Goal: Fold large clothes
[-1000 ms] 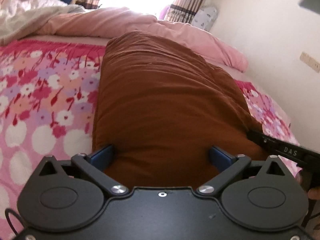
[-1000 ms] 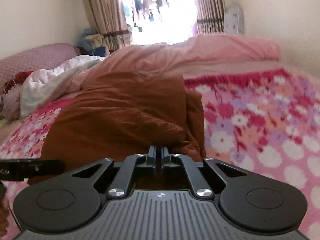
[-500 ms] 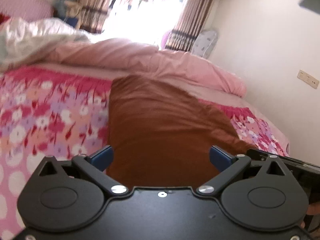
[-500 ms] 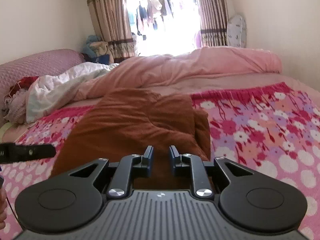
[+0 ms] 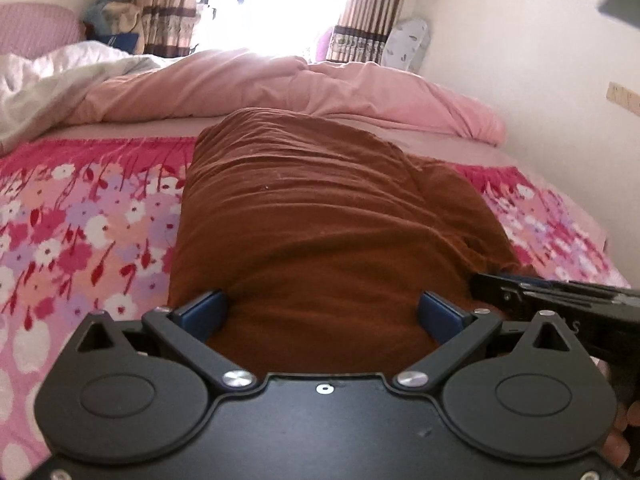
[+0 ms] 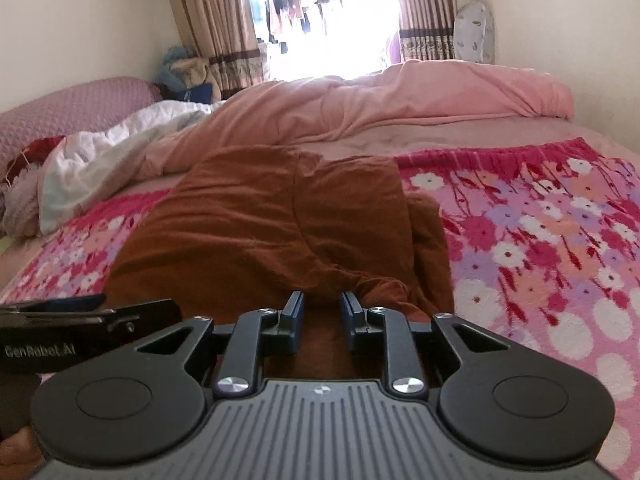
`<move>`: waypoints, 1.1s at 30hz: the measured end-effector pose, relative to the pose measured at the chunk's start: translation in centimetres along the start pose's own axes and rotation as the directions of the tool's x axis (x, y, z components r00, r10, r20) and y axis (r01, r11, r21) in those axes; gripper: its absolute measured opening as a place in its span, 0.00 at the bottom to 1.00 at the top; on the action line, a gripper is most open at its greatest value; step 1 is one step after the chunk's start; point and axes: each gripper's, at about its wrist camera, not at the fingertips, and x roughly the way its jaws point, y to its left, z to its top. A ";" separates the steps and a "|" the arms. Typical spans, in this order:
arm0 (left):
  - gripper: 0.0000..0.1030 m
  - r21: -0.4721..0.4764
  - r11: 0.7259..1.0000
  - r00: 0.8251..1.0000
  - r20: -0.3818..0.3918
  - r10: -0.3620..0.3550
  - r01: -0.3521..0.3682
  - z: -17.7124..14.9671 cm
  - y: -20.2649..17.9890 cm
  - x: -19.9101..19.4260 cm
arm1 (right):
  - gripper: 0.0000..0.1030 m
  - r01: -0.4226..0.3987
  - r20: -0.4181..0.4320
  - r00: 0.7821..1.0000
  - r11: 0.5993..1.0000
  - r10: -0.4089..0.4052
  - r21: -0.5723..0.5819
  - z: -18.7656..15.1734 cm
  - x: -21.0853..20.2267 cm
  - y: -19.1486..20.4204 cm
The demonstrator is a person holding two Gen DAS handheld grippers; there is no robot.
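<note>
A brown garment (image 5: 328, 216) lies folded into a long strip on the floral bedspread (image 5: 80, 224); it also shows in the right wrist view (image 6: 260, 232). My left gripper (image 5: 322, 312) is wide open and empty, its blue pads (image 5: 202, 312) on either side of the garment's near end. My right gripper (image 6: 322, 312) is partly open and empty at the garment's near right edge, where the cloth is bunched. Each gripper shows at the side of the other's view, the right one (image 5: 560, 300) and the left one (image 6: 80, 320).
A pink quilt (image 5: 280, 84) and a white blanket (image 5: 48, 76) are heaped at the far end of the bed. A wall (image 5: 540, 60) runs along the right side. The window with curtains (image 6: 320, 12) is beyond.
My right gripper has opened and let go of the brown garment. Both grippers have pulled back a little and tilted; the left stayed open.
</note>
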 end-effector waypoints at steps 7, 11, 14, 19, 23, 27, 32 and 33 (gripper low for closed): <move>1.00 -0.009 1.000 1.000 0.006 0.003 -0.003 0.4 0.1 -0.9 | 0.26 -0.002 0.003 1.000 1.000 0.002 0.008 -0.1 -0.4 0.2; 1.00 -0.007 1.000 0.999 0.043 0.027 -0.027 0.2 -0.3 -3.9 | 0.31 -0.013 0.039 0.999 1.000 0.012 0.008 0.2 -2.7 0.4; 1.00 0.001 0.997 0.993 0.079 0.082 -0.083 -0.7 -0.8 -6.5 | 0.69 -0.023 0.087 0.996 1.000 0.024 -0.011 -0.1 -5.3 0.8; 1.00 -0.068 0.992 0.991 0.073 0.110 -0.106 -2.7 0.1 -8.1 | 0.84 0.020 0.149 0.989 0.999 -0.013 -0.044 -1.5 -7.9 1.6; 1.00 -0.078 0.991 0.994 0.018 0.112 -0.110 -3.6 0.4 -6.6 | 0.84 0.040 0.113 0.993 0.998 -0.033 -0.056 -2.7 -6.7 1.6; 1.00 -0.081 0.993 0.997 -0.017 0.082 -0.083 -4.1 0.2 -5.0 | 0.86 0.075 0.104 0.992 0.994 -0.067 -0.078 -3.9 -5.2 1.6; 1.00 -0.063 0.993 0.995 -0.009 0.100 -0.100 -4.1 -0.3 -4.5 | 0.88 0.104 0.141 0.986 0.989 -0.088 -0.105 -4.4 -5.1 1.9; 1.00 -0.067 0.993 0.996 -0.006 0.094 -0.094 -4.0 -0.2 -4.6 | 0.88 0.109 0.147 0.985 0.988 -0.092 -0.107 -4.4 -5.4 2.0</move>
